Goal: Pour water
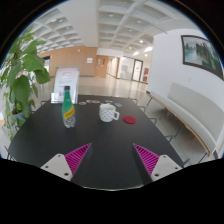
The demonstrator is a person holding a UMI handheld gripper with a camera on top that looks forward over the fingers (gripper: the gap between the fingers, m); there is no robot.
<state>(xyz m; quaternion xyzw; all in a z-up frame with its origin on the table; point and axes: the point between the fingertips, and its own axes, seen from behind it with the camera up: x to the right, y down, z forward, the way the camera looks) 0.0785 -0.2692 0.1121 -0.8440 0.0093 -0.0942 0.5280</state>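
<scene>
A green bottle (68, 108) with a yellow label and white cap stands upright on the dark round table (100, 145), ahead of my left finger. A white patterned mug (108, 113) stands to its right, handle facing right. A small red object (129, 120) lies just right of the mug. My gripper (112, 156) is open above the table's near part, well short of the bottle and mug, with nothing between its magenta pads (78, 154).
A leafy green plant (22, 75) rises at the table's left. A white bench or low wall (185, 110) runs along the right. A clear plastic box (66, 80) sits behind the bottle. Beyond lies an open hall with a shiny floor.
</scene>
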